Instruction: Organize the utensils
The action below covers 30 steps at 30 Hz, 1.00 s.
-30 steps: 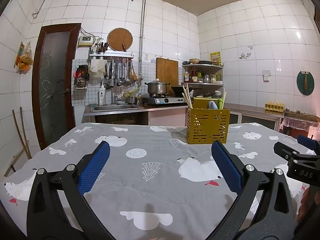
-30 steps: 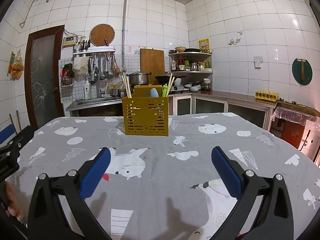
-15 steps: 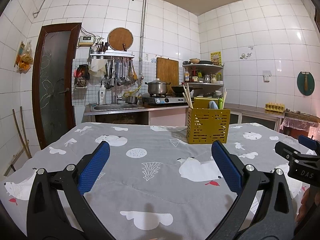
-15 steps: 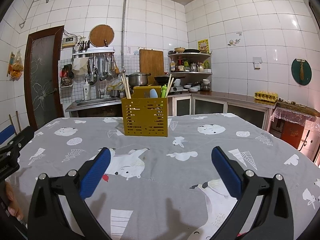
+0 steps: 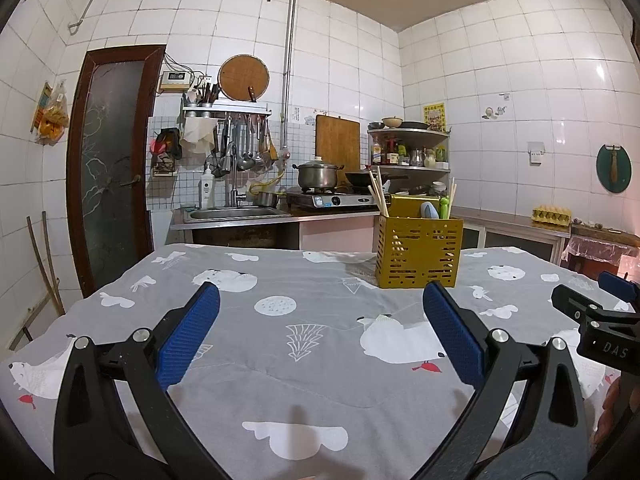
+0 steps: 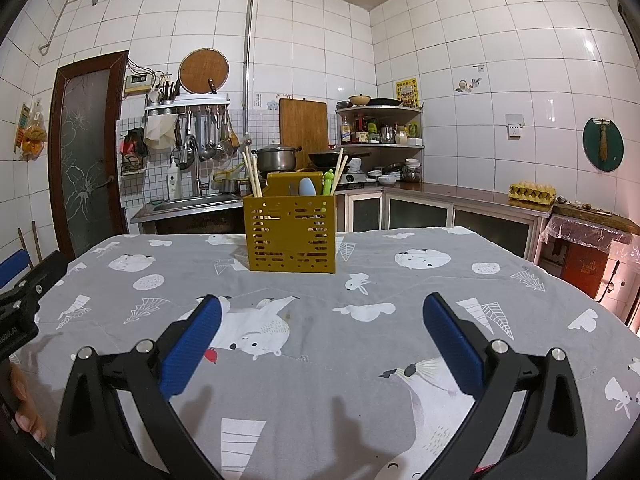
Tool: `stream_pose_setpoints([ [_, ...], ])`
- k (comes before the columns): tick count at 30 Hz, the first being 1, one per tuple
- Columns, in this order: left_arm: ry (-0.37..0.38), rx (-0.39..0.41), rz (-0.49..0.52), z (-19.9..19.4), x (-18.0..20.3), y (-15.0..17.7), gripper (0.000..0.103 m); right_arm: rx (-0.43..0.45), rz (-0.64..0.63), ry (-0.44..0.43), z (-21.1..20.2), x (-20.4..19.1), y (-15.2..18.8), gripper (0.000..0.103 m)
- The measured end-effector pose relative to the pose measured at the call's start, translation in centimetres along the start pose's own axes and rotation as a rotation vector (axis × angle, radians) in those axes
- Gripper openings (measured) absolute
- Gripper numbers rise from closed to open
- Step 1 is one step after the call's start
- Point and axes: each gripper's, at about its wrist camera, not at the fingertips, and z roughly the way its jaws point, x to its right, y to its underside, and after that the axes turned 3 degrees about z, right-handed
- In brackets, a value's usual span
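Note:
A yellow slotted utensil holder [image 5: 418, 252] [image 6: 291, 233] stands on the far middle of the table. Wooden chopsticks [image 6: 252, 176], a pale blue spoon [image 6: 307, 187] and a green utensil [image 6: 328, 183] stick out of it. My left gripper [image 5: 320, 332] hovers open above the grey cloth, well short of the holder and to its left. My right gripper [image 6: 322, 332] is open too, empty, with the holder straight ahead and apart from it. Each gripper shows at the edge of the other's view: the right gripper [image 5: 600, 320], the left gripper [image 6: 24, 280].
The table [image 6: 400, 280] wears a grey cloth with white animal prints. Behind it run a sink [image 5: 236, 214], a stove with a pot [image 5: 318, 174] and corner shelves [image 6: 380, 128]. A dark door [image 5: 112, 160] stands at the left; a counter with an egg tray [image 6: 532, 191] at the right.

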Motion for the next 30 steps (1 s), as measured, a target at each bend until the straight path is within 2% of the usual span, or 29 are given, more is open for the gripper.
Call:
stream_pose_setpoints([
  [30,0.0,0.015,0.005,-0.38,0.56,-0.17,0.098,-0.001,0.0,0.0,0.01,-0.02,0.0,0.099],
])
